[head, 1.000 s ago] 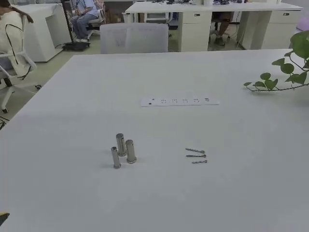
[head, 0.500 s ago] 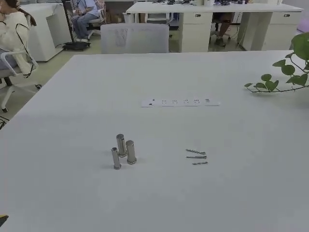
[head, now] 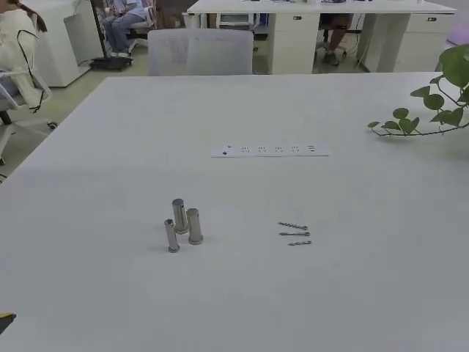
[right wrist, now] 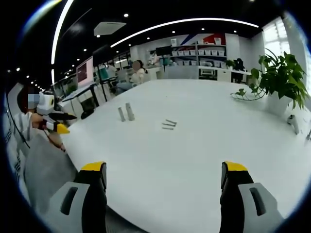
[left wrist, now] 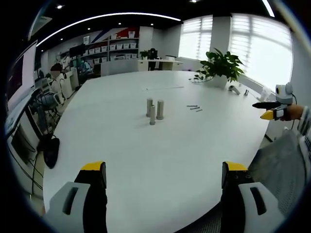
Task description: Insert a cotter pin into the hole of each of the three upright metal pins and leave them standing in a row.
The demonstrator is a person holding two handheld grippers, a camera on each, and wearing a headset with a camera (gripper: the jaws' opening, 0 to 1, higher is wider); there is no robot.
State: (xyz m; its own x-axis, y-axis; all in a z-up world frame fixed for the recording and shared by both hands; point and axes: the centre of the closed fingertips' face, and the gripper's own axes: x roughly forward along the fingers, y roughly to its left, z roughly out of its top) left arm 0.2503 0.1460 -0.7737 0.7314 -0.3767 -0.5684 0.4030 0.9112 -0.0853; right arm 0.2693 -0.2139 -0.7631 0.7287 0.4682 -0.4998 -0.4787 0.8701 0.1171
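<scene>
white and wide, the counter (head: 352,293) fills most of the head view, with other desks and chairs far behind it along the top of the frame. three metal pins (head: 181,226) stand up on their flat ends a bit left of the middle. they are bunched close, two at the back and one in front on the left, so they are a clump and not a row yet. their holes are too small to see. three cotter pins (head: 294,234) lie flat to the right of the middle, one under the other, well apart from the metal pins. with little gaps between them, each one looks easy to pinch alone. none is in a metal pin, so the job looks not yet started.

a long white power strip (head: 269,151) lies above the middle, and a leafy plant (head: 432,103) pokes in at the upper right, both away from the work.

the left hand-held gripper (left wrist: 164,170) has its jaws spread wide at the bottom of its view, with nothing between them. the right hand-held gripper (right wrist: 164,170) is the same, wide apart and empty. both hang back near the counter's edge, i think to be ready. likely one will steady a metal pin while the other brings a cotter pin.
</scene>
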